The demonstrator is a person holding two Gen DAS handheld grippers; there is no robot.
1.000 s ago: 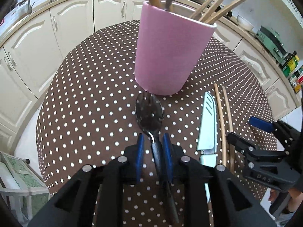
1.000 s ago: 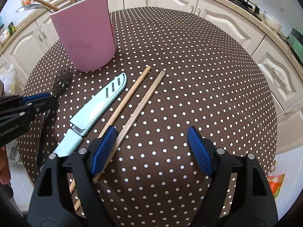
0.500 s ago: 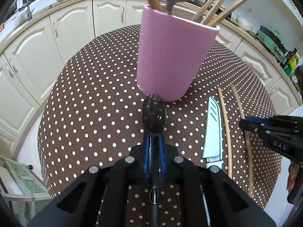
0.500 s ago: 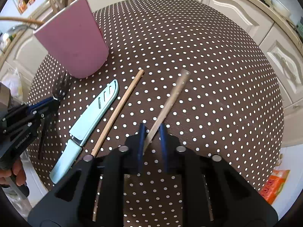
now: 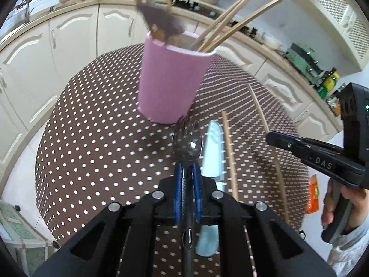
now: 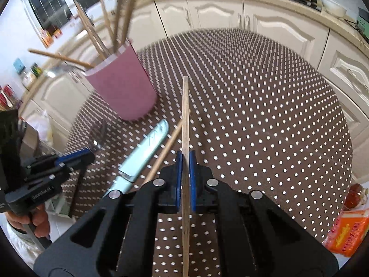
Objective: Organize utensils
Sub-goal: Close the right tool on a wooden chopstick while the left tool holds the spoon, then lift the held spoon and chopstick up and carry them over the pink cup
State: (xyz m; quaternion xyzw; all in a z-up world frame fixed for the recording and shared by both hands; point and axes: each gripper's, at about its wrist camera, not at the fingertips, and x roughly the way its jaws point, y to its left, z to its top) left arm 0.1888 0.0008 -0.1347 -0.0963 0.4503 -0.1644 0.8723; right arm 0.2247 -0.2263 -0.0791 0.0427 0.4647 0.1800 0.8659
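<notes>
My left gripper (image 5: 187,169) is shut on the handle of a dark metal fork (image 5: 188,138) and holds it lifted above the dotted table, its head just in front of the pink utensil cup (image 5: 171,80). The cup holds several wooden sticks and a dark spatula. My right gripper (image 6: 185,159) is shut on a flat wooden stick (image 6: 185,115) and holds it raised, pointing forward. The cup (image 6: 122,87) stands to its far left. A light blue sheathed knife (image 6: 143,154) and a round wooden chopstick (image 6: 165,152) lie on the table between the grippers.
The round table (image 6: 265,115) has a brown cloth with white dots. Cream kitchen cabinets (image 6: 230,16) curve around behind it. An orange packet (image 6: 346,228) lies on the floor at the right. The right gripper shows in the left wrist view (image 5: 274,138).
Both grippers closed, the left on the fork and the right on the flat stick. Both have lifted their items off the table, and the views have tilted up toward the cup.
</notes>
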